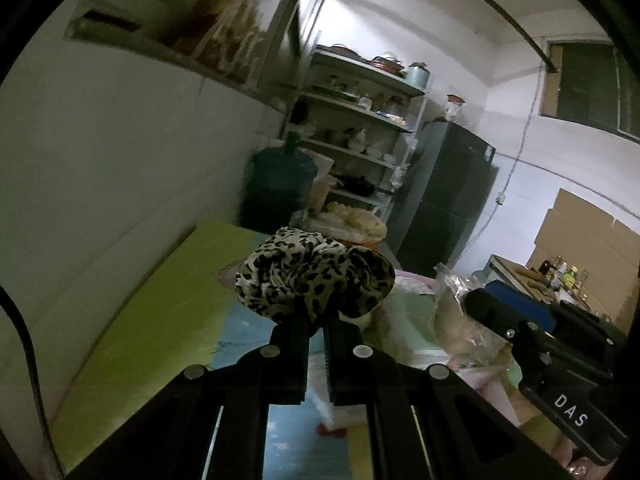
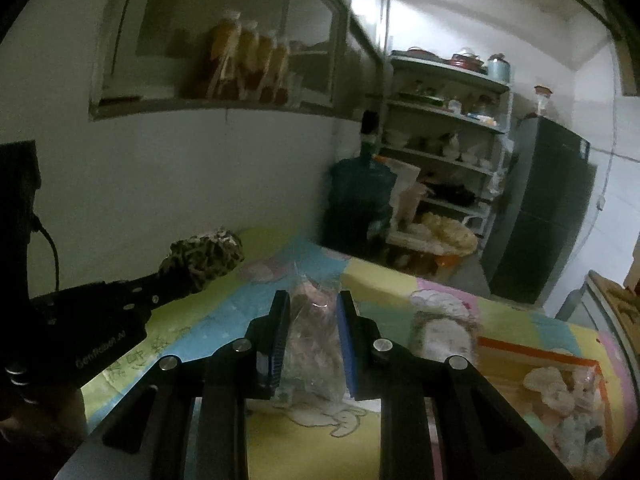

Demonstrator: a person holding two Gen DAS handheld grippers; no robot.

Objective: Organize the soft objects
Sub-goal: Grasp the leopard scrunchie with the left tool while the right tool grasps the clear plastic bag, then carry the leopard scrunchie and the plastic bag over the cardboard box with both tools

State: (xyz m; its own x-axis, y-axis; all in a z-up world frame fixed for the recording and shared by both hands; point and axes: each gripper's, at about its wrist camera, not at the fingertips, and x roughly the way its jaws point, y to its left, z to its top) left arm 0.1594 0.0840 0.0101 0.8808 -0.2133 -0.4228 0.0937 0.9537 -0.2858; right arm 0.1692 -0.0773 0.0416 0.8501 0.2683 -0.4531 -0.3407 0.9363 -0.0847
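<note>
Black left tongs [image 1: 316,322] fill the near edge of the left wrist view, their fingers pinched together on a bunched leopard-print fabric scrunchie [image 1: 312,276] that sits right at their tips, lifted clear of the colourful cartoon-print cloth covering the counter [image 1: 132,328]. In the right wrist view the same scrunchie [image 2: 204,254] shows at the far left, held out over the cloth's yellow-green edge near the white wall. To the right, the black right tongs with blue pads [image 2: 313,316] are clamped on a crinkled clear plastic bag with something pinkish-brown inside [image 2: 312,340]; the bag stands between the two pads and pokes up beyond the fingertips, above the cloth. Farther right on the counter lies an orange-rimmed tray of pale soft items [image 2: 560,392]. Beyond the counter's far end stand a dark blue water jug [image 2: 360,196], white shelves of dishes [image 2: 444,136] and a dark fridge [image 2: 544,208].
</note>
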